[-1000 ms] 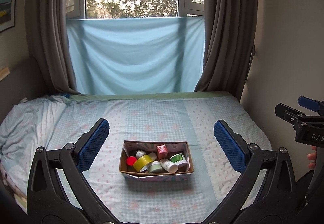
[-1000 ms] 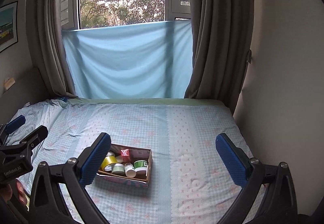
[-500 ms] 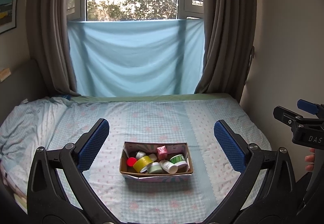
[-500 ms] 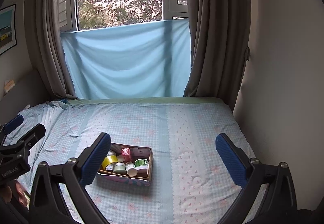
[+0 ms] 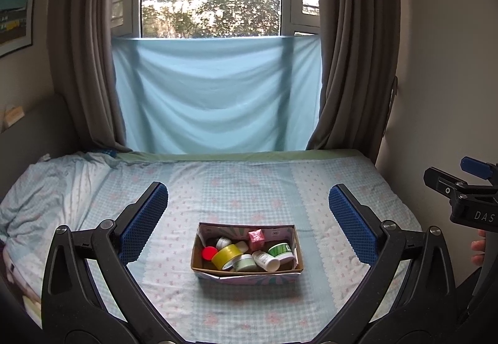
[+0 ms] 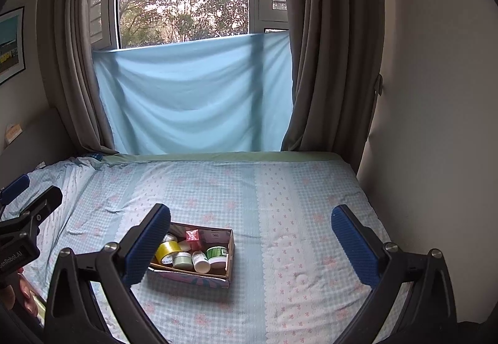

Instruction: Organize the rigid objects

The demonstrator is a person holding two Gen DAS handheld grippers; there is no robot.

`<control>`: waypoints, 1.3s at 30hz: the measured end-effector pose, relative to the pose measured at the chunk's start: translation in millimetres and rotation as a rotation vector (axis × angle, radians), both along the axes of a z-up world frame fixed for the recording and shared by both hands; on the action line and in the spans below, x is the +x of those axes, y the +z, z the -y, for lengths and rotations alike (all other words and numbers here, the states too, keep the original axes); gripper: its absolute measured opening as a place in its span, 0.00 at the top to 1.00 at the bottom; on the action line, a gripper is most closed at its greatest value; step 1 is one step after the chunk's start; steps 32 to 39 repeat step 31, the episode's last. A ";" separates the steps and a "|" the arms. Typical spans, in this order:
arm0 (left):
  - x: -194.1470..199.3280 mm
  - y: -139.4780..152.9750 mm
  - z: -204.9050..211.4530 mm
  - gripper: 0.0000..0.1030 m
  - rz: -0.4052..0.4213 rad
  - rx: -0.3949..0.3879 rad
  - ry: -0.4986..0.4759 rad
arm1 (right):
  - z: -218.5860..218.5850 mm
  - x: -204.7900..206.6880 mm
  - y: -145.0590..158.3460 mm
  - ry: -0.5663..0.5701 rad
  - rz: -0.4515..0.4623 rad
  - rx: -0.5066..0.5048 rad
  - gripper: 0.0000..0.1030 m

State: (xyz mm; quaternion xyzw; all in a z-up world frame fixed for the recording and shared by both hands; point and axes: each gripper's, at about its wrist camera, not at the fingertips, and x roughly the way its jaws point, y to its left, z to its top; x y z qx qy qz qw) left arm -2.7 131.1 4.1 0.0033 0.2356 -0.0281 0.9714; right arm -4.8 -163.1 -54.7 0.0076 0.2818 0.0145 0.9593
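Observation:
A small cardboard box (image 5: 292, 233) sits on the bed, also seen in the right wrist view (image 6: 231, 253). It holds a yellow tape roll (image 5: 226, 254), a red cap (image 5: 209, 253), a pink cube (image 5: 256, 236), a white bottle (image 5: 266, 260), a green-labelled jar (image 5: 280, 251) and a pale green jar (image 5: 245, 262). My left gripper (image 5: 247, 216) is open and empty, held above the bed in front of the box. My right gripper (image 6: 250, 238) is open and empty, to the right of the box.
The bed (image 5: 249, 188) has a blue checked sheet, rumpled at the left (image 5: 46, 188). A blue cloth (image 5: 214, 95) and brown curtains (image 5: 351, 64) hang at the window behind. A wall (image 6: 435, 95) runs along the bed's right side.
Both views have tilted upward a little, showing more window. The box sits slightly lower in view. Both grippers stay open.

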 end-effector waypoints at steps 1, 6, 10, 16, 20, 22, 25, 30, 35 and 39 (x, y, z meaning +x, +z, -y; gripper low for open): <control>0.0 0.5 -0.5 0.00 0.000 0.001 0.003 | 0.0 -0.1 0.0 0.000 0.000 0.001 0.00; 0.8 0.3 -3.2 0.00 0.002 -0.002 0.008 | -0.4 0.5 0.7 0.001 0.001 0.002 0.00; 0.0 0.2 -4.0 0.00 0.009 -0.009 0.008 | -0.7 2.7 1.0 0.001 0.000 0.000 0.00; -0.6 1.1 -2.9 0.00 0.023 -0.011 0.012 | -0.7 3.2 1.0 0.001 0.000 0.000 0.00; -1.9 1.1 -1.9 0.00 0.047 -0.019 0.014 | 0.3 4.5 0.9 -0.001 0.000 0.002 0.00; -1.7 0.8 -1.8 0.00 0.052 -0.026 0.024 | 1.4 6.5 0.9 -0.003 -0.002 0.005 0.00; 1.0 -1.2 -3.5 0.00 0.045 -0.028 0.057 | 1.9 7.1 0.8 -0.004 -0.002 0.005 0.00; 7.3 -9.3 -7.3 0.00 0.019 -0.048 0.063 | 2.6 10.0 -1.9 -0.004 -0.016 0.012 0.00; 9.4 -10.9 -7.2 0.00 0.011 -0.047 0.064 | 2.5 12.0 -3.1 -0.003 -0.022 0.011 0.00; 9.4 -10.9 -7.2 0.00 0.011 -0.047 0.064 | 2.5 12.0 -3.1 -0.003 -0.022 0.011 0.00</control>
